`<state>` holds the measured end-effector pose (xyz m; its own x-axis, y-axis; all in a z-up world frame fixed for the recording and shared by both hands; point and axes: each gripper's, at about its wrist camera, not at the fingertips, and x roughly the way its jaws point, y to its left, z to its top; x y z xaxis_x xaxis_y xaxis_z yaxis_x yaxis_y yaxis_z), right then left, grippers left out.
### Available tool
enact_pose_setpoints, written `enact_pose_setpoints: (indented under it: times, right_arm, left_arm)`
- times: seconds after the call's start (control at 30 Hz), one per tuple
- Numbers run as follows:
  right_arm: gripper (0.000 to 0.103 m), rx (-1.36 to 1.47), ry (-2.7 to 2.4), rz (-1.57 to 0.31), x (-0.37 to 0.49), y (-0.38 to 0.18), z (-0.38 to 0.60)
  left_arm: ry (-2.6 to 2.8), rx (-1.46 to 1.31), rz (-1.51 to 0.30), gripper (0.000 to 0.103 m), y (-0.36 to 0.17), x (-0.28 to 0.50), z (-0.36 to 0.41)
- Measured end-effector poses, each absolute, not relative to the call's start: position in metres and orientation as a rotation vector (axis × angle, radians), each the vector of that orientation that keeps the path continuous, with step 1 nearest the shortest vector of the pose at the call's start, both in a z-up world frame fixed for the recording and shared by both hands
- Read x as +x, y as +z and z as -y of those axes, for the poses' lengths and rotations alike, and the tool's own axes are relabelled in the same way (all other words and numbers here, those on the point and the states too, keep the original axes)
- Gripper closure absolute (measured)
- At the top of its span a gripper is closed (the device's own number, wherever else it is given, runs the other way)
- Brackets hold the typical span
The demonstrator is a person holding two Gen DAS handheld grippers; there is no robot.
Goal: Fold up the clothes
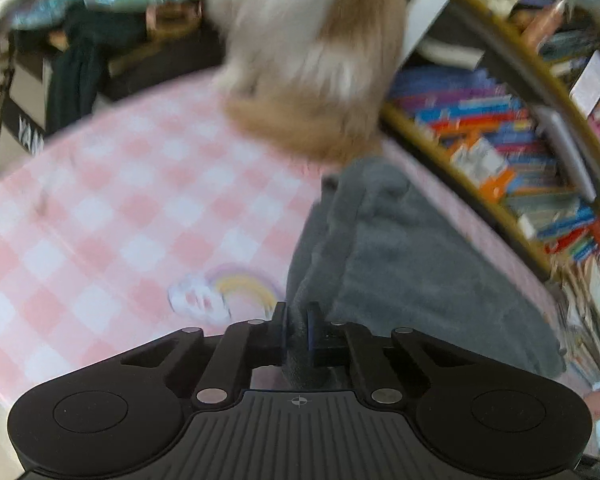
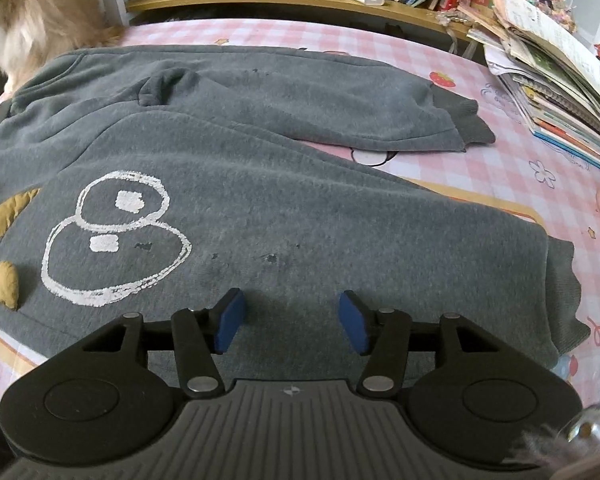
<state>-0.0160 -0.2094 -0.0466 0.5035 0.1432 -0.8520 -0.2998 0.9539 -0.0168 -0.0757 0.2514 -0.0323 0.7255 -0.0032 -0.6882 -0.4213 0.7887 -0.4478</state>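
Nearest in the left wrist view, a bunched ridge of the grey sweatshirt (image 1: 400, 248) is pinched between the pressed-together fingers of the left gripper (image 1: 298, 326). In the right wrist view, the fingers of the right gripper (image 2: 292, 324) are held spread above the garment's lower body, with nothing between the blue pads.

The sweatshirt is spread across the pink checked surface (image 2: 512, 160), its white printed figure (image 2: 112, 236) facing up and one sleeve (image 2: 340, 108) laid across towards the far side. The fabric is seen as thick, fuzzy fleece with ribbed cuffs and hem; small dark specks are scattered on it.

If the pinched fold is pulled from one side only, the heavy cloth may drag and skew, since the other end is held by nothing. A fluffy tan-and-white animal (image 2: 36, 12) sits at the far edge, touching the garment, and could pin or snag it. Beyond, stacked books (image 2: 560, 92) lie near the sleeve cuff.
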Motion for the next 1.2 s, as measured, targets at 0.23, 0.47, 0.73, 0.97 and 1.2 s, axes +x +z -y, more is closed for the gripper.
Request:
enact_pose_setpoints:
  times: [0.23,0.47,0.73,0.97,1.2]
  right_arm:
    - [0.041,-0.192,0.336,-1.009,-0.021,-0.048,0.198]
    - [0.04,-0.188,0.303,-0.981,-0.028,-0.045,0.199]
    - [0.04,-0.082,0.197,-0.947,-0.019,-0.024,0.232]
    - [0.042,0.165,0.113,-0.92,0.057,0.0,0.273]
    - [0.052,0.374,0.007,-1.026,0.149,-0.013,0.316]
  left_arm:
    - [0.299,-0.615,-0.794,0.094,-0.055,-0.068,-0.27]
    - [0.364,-0.522,-0.717,0.089,-0.03,-0.077,-0.276]
    - [0.073,-0.479,-0.7,0.089,-0.018,-0.074,-0.236]
    - [0.085,-0.491,-0.859,0.089,-0.052,-0.069,-0.206]
    - [0.188,-0.536,-0.864,0.087,-0.055,-0.074,-0.2]
